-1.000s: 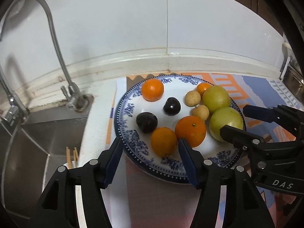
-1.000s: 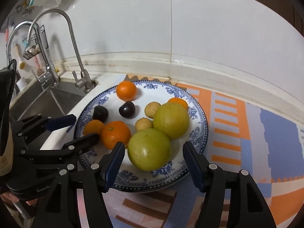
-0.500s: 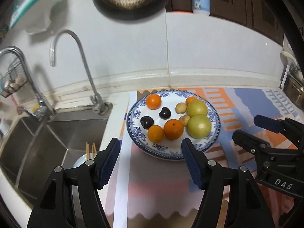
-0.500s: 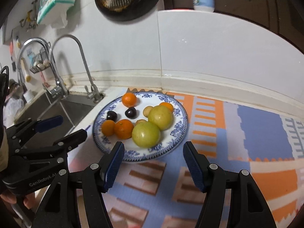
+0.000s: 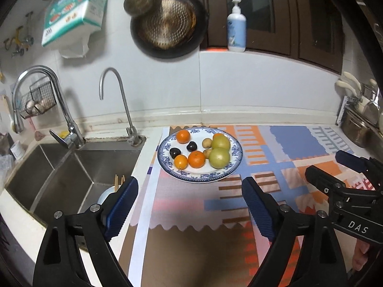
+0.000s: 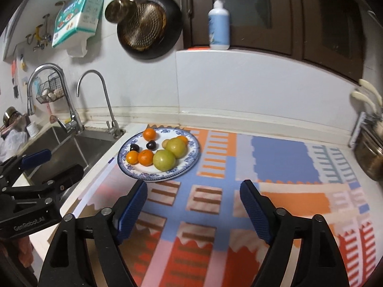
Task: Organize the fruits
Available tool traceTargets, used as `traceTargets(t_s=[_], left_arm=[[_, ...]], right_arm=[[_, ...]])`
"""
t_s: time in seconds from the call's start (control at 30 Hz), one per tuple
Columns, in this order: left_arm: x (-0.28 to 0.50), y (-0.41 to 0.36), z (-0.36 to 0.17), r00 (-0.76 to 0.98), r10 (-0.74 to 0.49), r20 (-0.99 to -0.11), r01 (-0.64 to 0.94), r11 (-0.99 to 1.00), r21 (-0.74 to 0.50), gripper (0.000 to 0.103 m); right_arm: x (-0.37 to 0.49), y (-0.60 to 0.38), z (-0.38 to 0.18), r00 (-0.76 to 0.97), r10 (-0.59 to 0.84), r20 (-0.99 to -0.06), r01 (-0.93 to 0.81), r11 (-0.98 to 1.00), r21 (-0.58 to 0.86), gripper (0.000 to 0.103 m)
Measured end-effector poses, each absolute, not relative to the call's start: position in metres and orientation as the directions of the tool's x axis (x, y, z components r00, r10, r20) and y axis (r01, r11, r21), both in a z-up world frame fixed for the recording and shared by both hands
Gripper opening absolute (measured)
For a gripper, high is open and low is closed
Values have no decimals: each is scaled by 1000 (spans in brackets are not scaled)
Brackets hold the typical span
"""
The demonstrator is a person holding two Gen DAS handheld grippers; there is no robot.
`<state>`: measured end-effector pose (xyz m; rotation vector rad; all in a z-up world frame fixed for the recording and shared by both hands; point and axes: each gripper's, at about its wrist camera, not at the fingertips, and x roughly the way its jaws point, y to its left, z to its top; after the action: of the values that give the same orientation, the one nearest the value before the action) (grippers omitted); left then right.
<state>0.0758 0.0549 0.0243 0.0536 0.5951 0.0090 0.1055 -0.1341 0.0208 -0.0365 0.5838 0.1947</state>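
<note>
Left gripper [image 5: 189, 203]: jaws just opened wider, nothing between them. Plate [image 5: 167, 166] of fruits lies ahead, slightly right of centre, near the sink [image 5: 71, 167] edge; left hand looks nearer.

Right gripper [image 6: 192, 205]: jaws likewise just opened, released, empty. Plate [image 6: 194, 157] ahead and to the left. Both green fruits [image 6: 164, 160] face this side. Patterned mat [image 6: 275, 157] covers the desk; tiled kitchen wall behind.

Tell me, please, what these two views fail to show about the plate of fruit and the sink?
- Fourth orange: mostly hidden behind the green fruits in both views.
- Small tan fruits: too small to identify; one nearly hidden in the right wrist view.
- Bowl in the sink: blocked by the left gripper.
</note>
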Motion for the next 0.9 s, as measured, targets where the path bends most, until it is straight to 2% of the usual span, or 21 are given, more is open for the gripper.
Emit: traceTargets(t_s=[0.27, 0.9], left_arm=[[29, 34, 43, 865, 32, -500, 18, 995, 96, 98], [-33, 11, 66, 890, -36, -454, 72, 995, 64, 101]], right_arm=[[56, -155, 29, 833, 142, -535, -156, 988, 20, 83], [-20, -187, 49, 865, 104, -491, -104, 994, 28, 83]])
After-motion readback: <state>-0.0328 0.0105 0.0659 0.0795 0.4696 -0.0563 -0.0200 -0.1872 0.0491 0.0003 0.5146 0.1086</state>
